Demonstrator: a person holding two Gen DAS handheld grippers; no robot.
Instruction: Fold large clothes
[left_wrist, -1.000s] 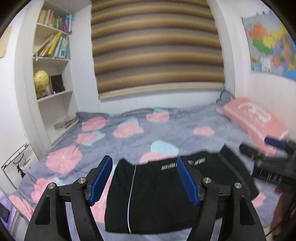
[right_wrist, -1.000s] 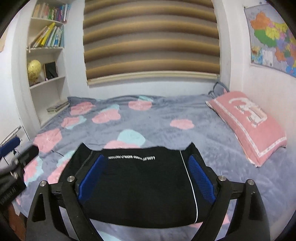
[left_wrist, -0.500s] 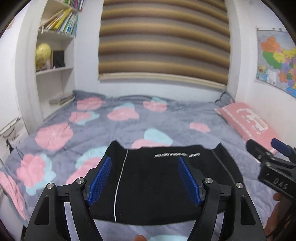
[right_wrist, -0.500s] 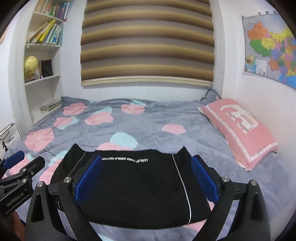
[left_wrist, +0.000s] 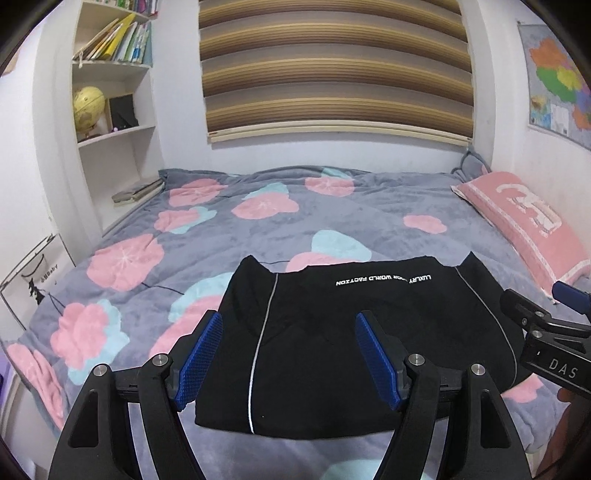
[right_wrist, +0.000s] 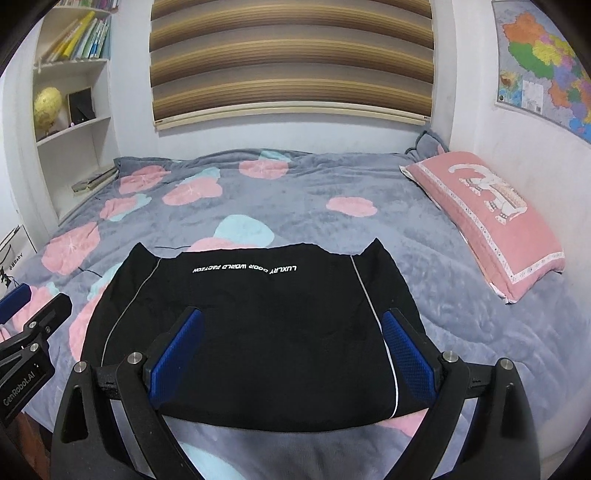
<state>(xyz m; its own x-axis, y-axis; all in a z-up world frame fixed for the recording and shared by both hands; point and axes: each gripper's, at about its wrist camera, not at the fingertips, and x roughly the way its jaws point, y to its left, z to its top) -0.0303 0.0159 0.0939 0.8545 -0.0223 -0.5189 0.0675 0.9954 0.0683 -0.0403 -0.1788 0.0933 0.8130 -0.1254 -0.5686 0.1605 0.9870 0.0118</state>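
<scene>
A black garment (left_wrist: 332, 332) with thin white side stripes and a line of white lettering lies folded into a flat rectangle on the near part of the bed; it also shows in the right wrist view (right_wrist: 258, 325). My left gripper (left_wrist: 288, 354) is open and empty, above the garment's near left part. My right gripper (right_wrist: 291, 350) is open and empty, above its near right part. Each gripper shows at the edge of the other's view, the right one (left_wrist: 546, 332) and the left one (right_wrist: 26, 332).
The bed carries a grey blanket (left_wrist: 295, 221) with pink and blue flowers. A pink pillow (right_wrist: 487, 218) lies at the right by the wall. White shelves (left_wrist: 110, 122) with books and a globe stand at the left. A striped blind covers the far window.
Both grippers have pulled back and risen from the garment and stayed open. The left view has swung from the left side toward the middle of the bed. The garment has not moved.
</scene>
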